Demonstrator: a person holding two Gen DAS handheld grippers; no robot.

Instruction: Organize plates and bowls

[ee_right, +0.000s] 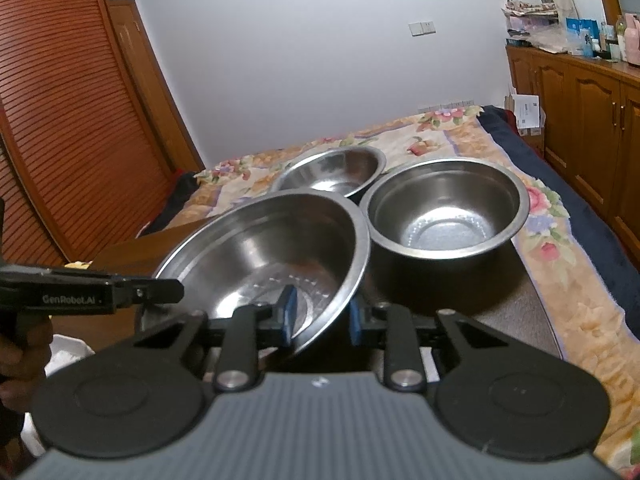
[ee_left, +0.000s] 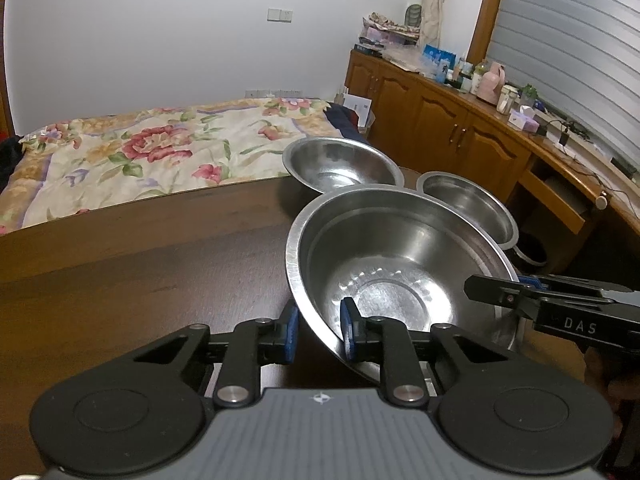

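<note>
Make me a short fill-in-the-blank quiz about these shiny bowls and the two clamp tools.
1. ____ steel bowls stand on the wooden table.
2. Both grippers, left and right, straddle the rim of the ____ bowl.
3. Each gripper has one of its fingers ____ that bowl and one outside.
4. Beyond the table lies a bed with a ____ quilt.

Missing words: three; largest; inside; floral

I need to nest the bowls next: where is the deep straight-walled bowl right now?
The deep bowl stands on the table's far right, touching the big bowl both grippers straddle, with the shallow bowl behind.
</note>
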